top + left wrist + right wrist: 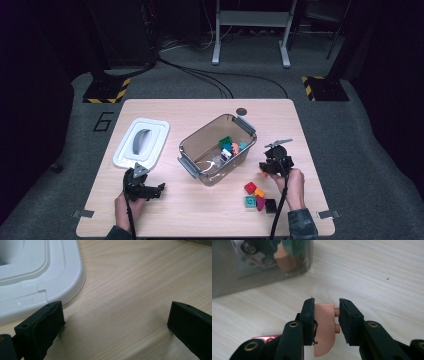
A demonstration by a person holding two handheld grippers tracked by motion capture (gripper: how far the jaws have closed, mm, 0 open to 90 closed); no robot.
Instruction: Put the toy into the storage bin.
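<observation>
From above, the right gripper [271, 166] holds a peach brick [263, 173] near the clear bin [200, 142], right of it. Up close, its jaws pinch the peach brick [325, 327]: light, hard, smooth plastic, best squeezed on its flat sides. The left gripper [113, 322] is wide apart, empty, beside the white lid [50, 277].
</observation>
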